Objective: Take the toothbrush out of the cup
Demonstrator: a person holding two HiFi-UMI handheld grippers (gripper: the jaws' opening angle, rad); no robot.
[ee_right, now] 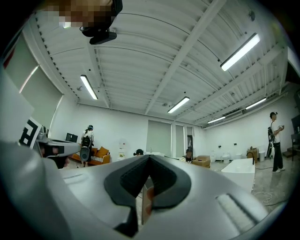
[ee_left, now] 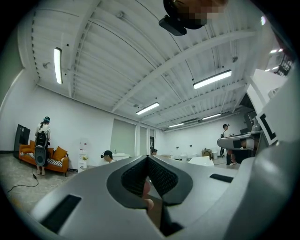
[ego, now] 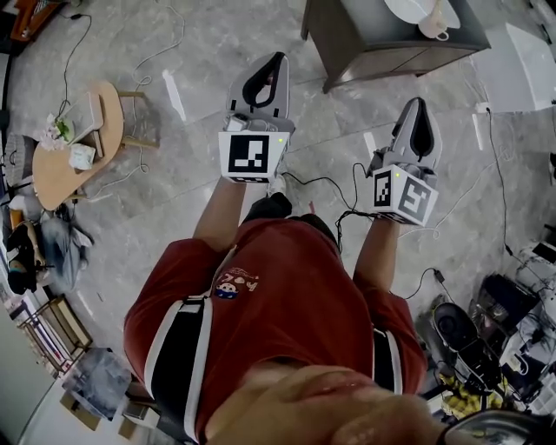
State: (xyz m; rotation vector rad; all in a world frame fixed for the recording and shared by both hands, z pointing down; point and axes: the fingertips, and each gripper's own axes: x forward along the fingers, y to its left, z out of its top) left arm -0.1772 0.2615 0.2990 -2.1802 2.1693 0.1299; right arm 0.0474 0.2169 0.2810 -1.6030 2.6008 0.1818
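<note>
My left gripper (ego: 274, 59) and right gripper (ego: 420, 102) are held out in front of the person's red shirt, above a marble floor. They point toward a dark cabinet (ego: 373, 48) at the top of the head view. Both have their jaws shut with nothing between them, as the left gripper view (ee_left: 148, 157) and the right gripper view (ee_right: 149, 157) also show. A white basin (ego: 408, 9) and a small white cup-like thing (ego: 433, 27) sit on the cabinet top. I cannot make out a toothbrush in any view.
A round wooden table (ego: 61, 169) with small items stands at the left. Cables (ego: 330, 182) run across the floor. Bags and gear crowd the lower right (ego: 486, 339). Both gripper views look level into a large room with people, an orange sofa (ee_left: 58, 157) and a white bathtub (ee_right: 240, 169).
</note>
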